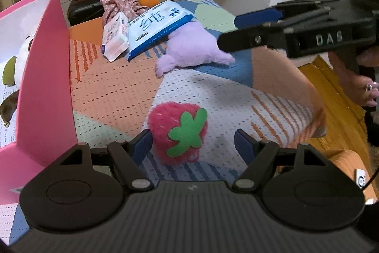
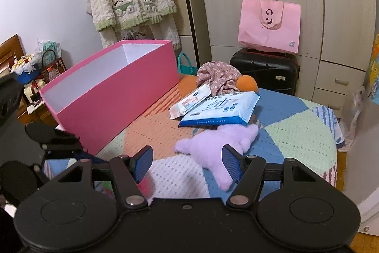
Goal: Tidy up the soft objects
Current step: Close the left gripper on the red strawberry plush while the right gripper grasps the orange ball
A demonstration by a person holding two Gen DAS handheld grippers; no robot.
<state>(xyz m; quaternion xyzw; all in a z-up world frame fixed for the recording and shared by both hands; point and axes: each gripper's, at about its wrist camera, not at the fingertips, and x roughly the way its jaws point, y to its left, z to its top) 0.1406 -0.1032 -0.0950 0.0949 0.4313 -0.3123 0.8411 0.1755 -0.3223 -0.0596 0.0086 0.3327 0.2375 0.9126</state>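
Two grippers work over a patchwork quilt [image 2: 296, 132]. The left gripper [image 1: 193, 144] has its jaws spread wide, and the strawberry plush [image 1: 178, 132] lies on the quilt between them, close against the left pad and clear of the right one; its bottom edge is cut off behind the gripper body. In the right wrist view only a pink and green sliver of it shows, at 8 o'clock behind the left finger. The right gripper [image 2: 187, 164] is also spread apart and holds nothing; the purple plush [image 2: 213, 148] lies between its pads and toward 1 o'clock, its lower limb partly hidden by the right finger. From the left wrist view that gripper enters at 3 o'clock, its tips just above the purple plush. A blue wipes pack [image 2: 221, 109] rests partly on the plush's far end, with a smaller pink pack [image 2: 190, 101] beside it, then a floral cloth [image 2: 218, 75] and an orange ball [image 2: 247, 83] half hidden behind. The pink box [image 2: 113, 91] stands open at 10 o'clock; a white plush [image 1: 22, 53] inside it is mostly hidden by the wall.
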